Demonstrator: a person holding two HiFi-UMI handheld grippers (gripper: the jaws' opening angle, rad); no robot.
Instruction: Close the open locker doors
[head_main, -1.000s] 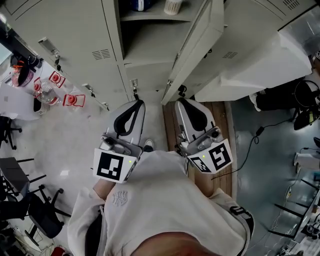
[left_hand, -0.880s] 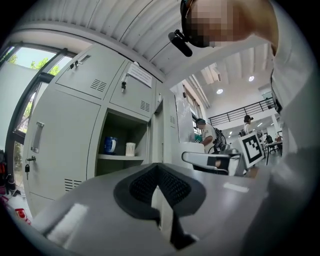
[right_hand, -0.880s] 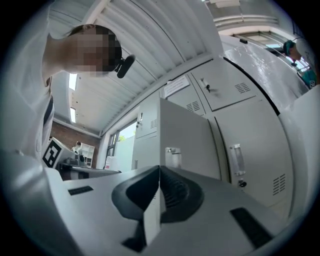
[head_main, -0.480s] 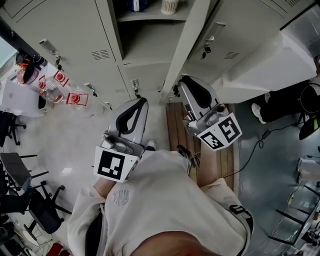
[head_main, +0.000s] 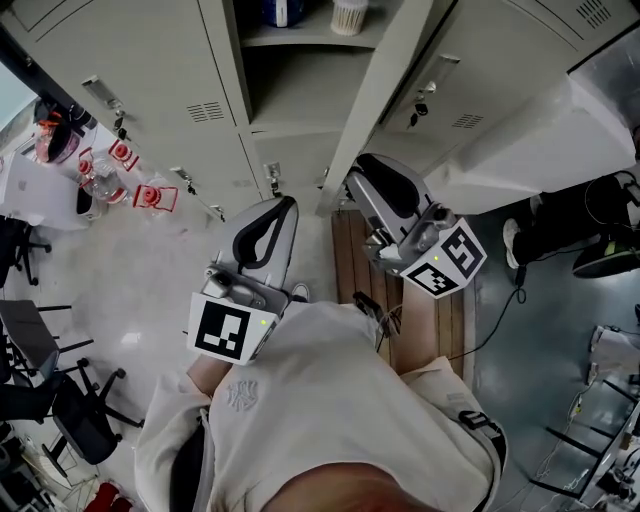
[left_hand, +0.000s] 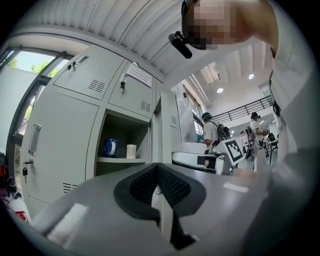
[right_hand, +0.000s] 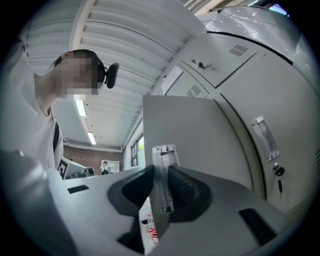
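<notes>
The right gripper (right_hand: 161, 172) is seen clamped on the free edge of the open locker door (head_main: 382, 92). The latch plate (right_hand: 162, 152) on that edge is pinched between the two pads, and no gap can be made out on either side. The left gripper (left_hand: 158, 175) is held with its jaws drawn together to a thin slit, and nothing is gripped in it. It is poised low, just left of the right one, below and in front of the open compartment (head_main: 300, 90).

Several risks can be judged from here. Only a thin strip of sheet metal is held, so the edge could be lost from the pads if the gripper is not turned along with the door's arc. The jaws could be trapped between door and frame if the grip is kept to the very end. The idle left gripper may be struck if it is left in the path of the swing. The latch may not catch if the door is merely brought to.

The door is a plain pale grey panel. It is swung out toward the person and is seen almost edge-on from the head view. It stands between the compartment, where a blue cup (left_hand: 110, 147) and a white cup (left_hand: 131, 151) are kept on a shelf (head_main: 305, 38), and the closed lockers (head_main: 480, 90) to the right.
</notes>
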